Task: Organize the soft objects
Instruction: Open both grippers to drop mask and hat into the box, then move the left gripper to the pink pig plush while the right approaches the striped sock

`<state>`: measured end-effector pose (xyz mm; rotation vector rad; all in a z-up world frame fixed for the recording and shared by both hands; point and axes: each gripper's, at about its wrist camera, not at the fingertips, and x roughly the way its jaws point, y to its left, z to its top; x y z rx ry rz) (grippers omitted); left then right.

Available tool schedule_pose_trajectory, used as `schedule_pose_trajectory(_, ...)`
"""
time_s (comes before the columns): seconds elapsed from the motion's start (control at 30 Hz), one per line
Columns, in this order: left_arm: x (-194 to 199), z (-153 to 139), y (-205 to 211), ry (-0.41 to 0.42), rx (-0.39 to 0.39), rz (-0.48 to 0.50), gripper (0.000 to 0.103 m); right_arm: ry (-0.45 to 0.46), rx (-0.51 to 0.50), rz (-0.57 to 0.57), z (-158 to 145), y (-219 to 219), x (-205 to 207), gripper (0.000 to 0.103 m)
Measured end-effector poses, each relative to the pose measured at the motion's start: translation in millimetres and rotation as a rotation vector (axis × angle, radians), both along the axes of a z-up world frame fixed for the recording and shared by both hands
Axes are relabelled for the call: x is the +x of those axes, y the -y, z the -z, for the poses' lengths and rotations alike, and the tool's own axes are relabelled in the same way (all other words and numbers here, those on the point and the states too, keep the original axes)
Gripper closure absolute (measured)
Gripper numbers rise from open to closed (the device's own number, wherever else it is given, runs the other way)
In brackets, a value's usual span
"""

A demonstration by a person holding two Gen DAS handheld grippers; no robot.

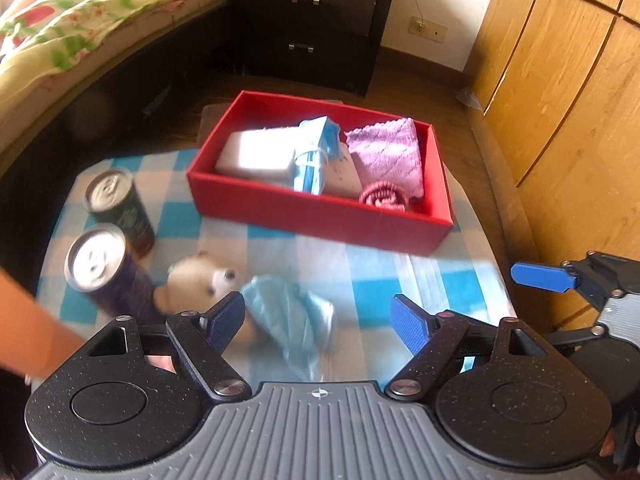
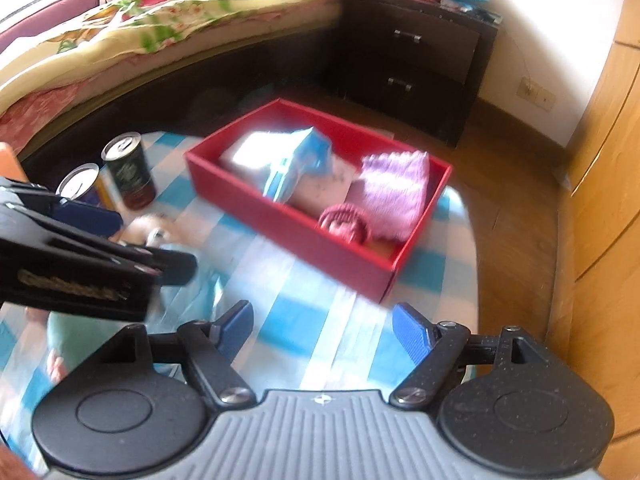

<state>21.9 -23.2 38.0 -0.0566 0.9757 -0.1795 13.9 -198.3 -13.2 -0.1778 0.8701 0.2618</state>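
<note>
Both tongs are wide open and hold nothing. Between the blue pads of the left tongs (image 1: 318, 322) you see a crumpled blue cloth (image 1: 290, 320) lying on the checked counter (image 1: 380, 280), but the pads do not touch it. Its long side runs from up near the toy bear (image 1: 200, 280) down toward the camera. The bear lies just left of the cloth, with its face turned to the right. Two cans (image 1: 108, 232) stand upright to the left of the bear. The right tongs (image 2: 324, 328) hang over bare counter. Farther back sits a red box (image 1: 320, 216), its long side running left to right. Inside it are a white pack (image 1: 256, 154), a blue mask (image 1: 316, 152), a purple towel (image 1: 386, 152) and a dark pink hair tie (image 1: 384, 196).
</note>
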Motion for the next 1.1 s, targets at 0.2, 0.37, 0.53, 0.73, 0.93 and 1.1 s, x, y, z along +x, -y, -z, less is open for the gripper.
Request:
schedule_pose_trajectory(0.2,-30,7,-14,-0.035,-0.043,-0.015,0.025,-0.037,-0.002,-0.016,12,0,-19,0.047)
schedule_pose_trajectory(0.37,-47,5,-18,-0.028,-0.069,-0.02,0.025,-0.051,-0.005,-0.035,16,-1,-34,0.047)
schedule_pose_trajectory(0.53,-63,1,-26,-0.023,-0.079,-0.032,0.025,-0.065,0.024,-0.037,15,7,-48,0.045)
schedule_pose_trajectory(0.73,-76,7,-40,-0.049,-0.068,-0.069,0.025,-0.086,0.038,-0.05,19,12,-62,0.042)
schedule_pose_trajectory(0.93,-87,19,-53,-0.067,-0.053,-0.12,0.025,-0.098,0.064,-0.053,22,20,-70,0.042)
schedule_pose_trajectory(1.1,-89,33,-80,-0.102,-0.128,-0.255,0.022,-0.095,0.091,-0.058,24,24,-71,0.04)
